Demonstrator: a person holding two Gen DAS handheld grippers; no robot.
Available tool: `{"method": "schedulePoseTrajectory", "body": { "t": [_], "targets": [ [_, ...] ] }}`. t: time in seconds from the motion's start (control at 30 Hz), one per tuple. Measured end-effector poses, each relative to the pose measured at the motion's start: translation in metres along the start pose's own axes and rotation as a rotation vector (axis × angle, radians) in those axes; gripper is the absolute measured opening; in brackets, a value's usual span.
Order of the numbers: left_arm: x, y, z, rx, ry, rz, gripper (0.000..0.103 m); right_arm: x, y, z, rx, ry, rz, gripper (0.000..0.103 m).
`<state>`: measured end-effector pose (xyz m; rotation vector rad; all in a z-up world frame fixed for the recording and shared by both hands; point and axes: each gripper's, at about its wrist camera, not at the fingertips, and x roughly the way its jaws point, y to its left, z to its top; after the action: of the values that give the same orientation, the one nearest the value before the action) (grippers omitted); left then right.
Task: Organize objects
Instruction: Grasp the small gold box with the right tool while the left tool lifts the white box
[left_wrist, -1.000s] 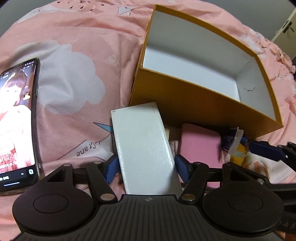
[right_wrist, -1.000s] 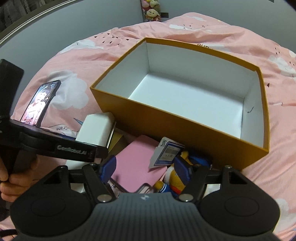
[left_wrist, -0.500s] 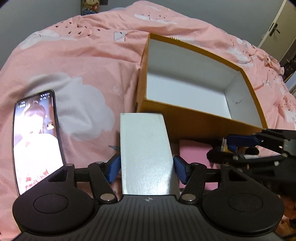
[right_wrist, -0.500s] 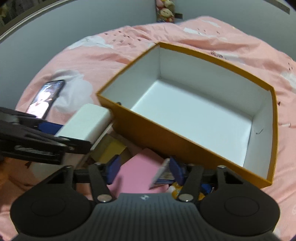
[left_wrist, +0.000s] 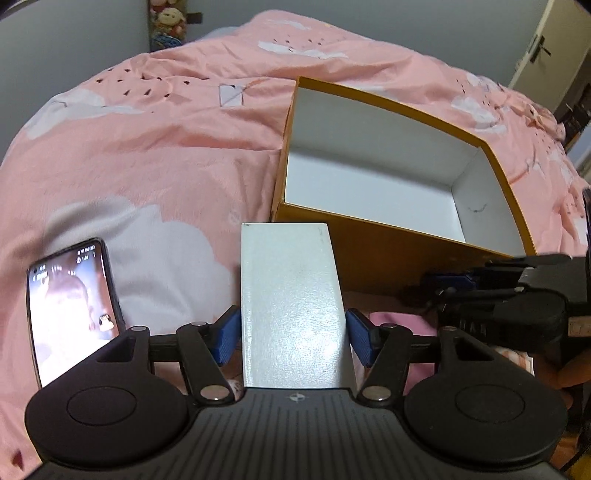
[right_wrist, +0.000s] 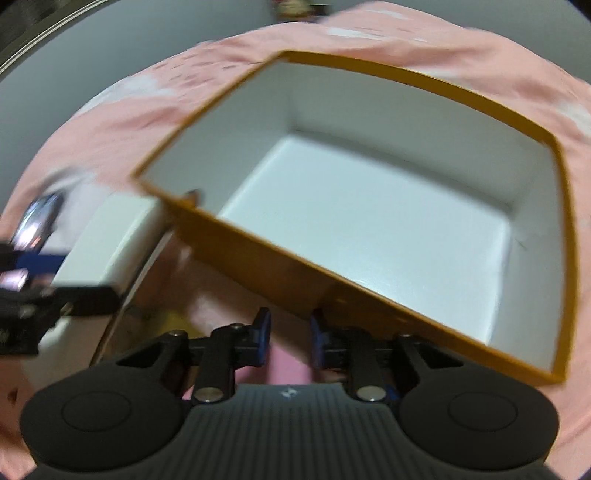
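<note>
My left gripper (left_wrist: 291, 336) is shut on a white rectangular box (left_wrist: 291, 306) and holds it lifted, its far end at the near left corner of the open orange box (left_wrist: 384, 254). The orange box has a white, empty inside (right_wrist: 388, 229). My right gripper (right_wrist: 290, 338) hovers at the orange box's near wall, jaws narrowed with a small gap; the view is blurred and I cannot tell whether anything is between them. A pink item (right_wrist: 288, 365) lies below it. The white box also shows at the left of the right wrist view (right_wrist: 110, 236).
A phone (left_wrist: 70, 306) with a lit screen lies on the pink cloud-print bedspread (left_wrist: 147, 155) to the left. The right gripper's body (left_wrist: 509, 299) reaches in from the right. A door (left_wrist: 546, 40) stands at the far right.
My left gripper has lifted the white box off the pile and up toward the orange box. My right gripper has risen toward the box and its jaws have closed in.
</note>
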<state>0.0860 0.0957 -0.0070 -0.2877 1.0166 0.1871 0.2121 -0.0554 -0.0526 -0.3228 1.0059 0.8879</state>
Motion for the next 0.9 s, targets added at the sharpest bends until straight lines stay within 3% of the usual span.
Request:
{"method": "schedulePoseTrajectory", "body": {
  "t": [0.23,0.3,0.4,0.6,0.9],
  "targets": [
    [-0.011,0.013,0.005,0.06,0.03,-0.008,0.07,0.0,0.047,0.002,-0.344,0.09,0.234,0.054],
    [-0.012,0.017,0.007,0.06,0.035,-0.017,0.07,0.005,0.057,0.0,-0.43,0.105,0.244,0.074],
    [-0.012,0.019,0.01,0.067,0.034,-0.022,0.07,0.017,0.066,-0.003,-0.534,0.13,0.233,0.074],
    [-0.006,0.022,0.011,0.055,0.046,-0.039,0.07,0.043,0.07,-0.005,-0.625,0.23,0.241,0.074],
    [-0.002,0.024,0.009,0.055,0.058,-0.041,0.07,0.056,0.07,-0.017,-0.638,0.258,0.24,0.066]
  ]
}}
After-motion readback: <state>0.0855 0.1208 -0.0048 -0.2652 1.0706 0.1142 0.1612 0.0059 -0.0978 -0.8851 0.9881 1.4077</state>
